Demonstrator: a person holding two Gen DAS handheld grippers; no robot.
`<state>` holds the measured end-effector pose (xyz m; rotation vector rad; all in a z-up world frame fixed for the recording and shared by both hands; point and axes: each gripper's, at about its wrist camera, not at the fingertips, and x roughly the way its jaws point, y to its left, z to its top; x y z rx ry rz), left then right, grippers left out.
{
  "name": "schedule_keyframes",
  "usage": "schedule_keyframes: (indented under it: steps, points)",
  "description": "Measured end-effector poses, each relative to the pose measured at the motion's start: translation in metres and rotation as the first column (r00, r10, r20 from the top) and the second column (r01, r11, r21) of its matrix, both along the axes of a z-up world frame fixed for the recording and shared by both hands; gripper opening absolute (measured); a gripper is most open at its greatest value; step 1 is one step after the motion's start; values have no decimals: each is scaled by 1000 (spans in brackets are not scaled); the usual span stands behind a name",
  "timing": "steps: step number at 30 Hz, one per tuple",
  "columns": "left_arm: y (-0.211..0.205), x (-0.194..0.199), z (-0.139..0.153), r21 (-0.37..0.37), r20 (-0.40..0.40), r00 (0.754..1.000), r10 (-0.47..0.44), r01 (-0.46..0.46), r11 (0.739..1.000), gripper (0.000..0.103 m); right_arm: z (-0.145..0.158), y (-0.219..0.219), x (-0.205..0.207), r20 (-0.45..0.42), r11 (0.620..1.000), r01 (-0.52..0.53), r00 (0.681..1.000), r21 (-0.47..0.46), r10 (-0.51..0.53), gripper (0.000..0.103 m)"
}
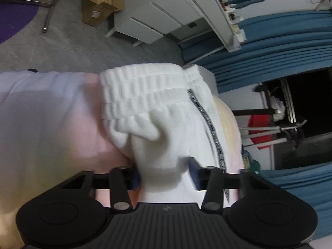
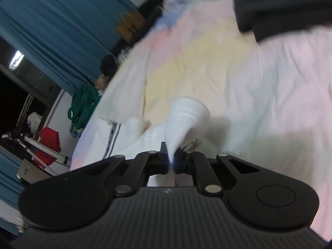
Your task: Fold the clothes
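White trousers (image 1: 166, 124) with a ribbed elastic waistband and a grey patterned side stripe (image 1: 209, 122) lie over a pastel bedsheet (image 1: 51, 114). My left gripper (image 1: 166, 174) is shut on a thick bunch of the white fabric below the waistband. In the right wrist view my right gripper (image 2: 170, 161) is shut on a ribbed white edge of the trousers (image 2: 184, 120), lifted into a cone above the sheet (image 2: 259, 83). The striped side (image 2: 113, 134) lies to the left.
A dark garment (image 2: 280, 6) lies at the sheet's far right. Blue curtains (image 1: 280, 47), a white cabinet (image 1: 157, 20), a cardboard box (image 1: 99, 2) and a drying rack with red cloth (image 2: 48, 143) surround the bed.
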<state>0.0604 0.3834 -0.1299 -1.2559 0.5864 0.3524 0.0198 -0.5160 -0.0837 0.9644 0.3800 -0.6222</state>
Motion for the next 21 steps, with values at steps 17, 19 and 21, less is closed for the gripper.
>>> schedule_keyframes:
  steps: [17, 19, 21]
  points:
    - [19, -55, 94, -13, 87, 988, -128, 130, 991, 7, 30, -12, -17, 69, 999, 30, 997, -29, -28, 7]
    - [19, -61, 103, -21, 105, 983, -153, 156, 988, 7, 37, -17, -25, 71, 998, 35, 997, -44, -32, 7]
    - [19, -59, 109, -20, 111, 978, -175, 178, 984, 7, 42, -25, -30, 73, 998, 43, 997, -52, -39, 7]
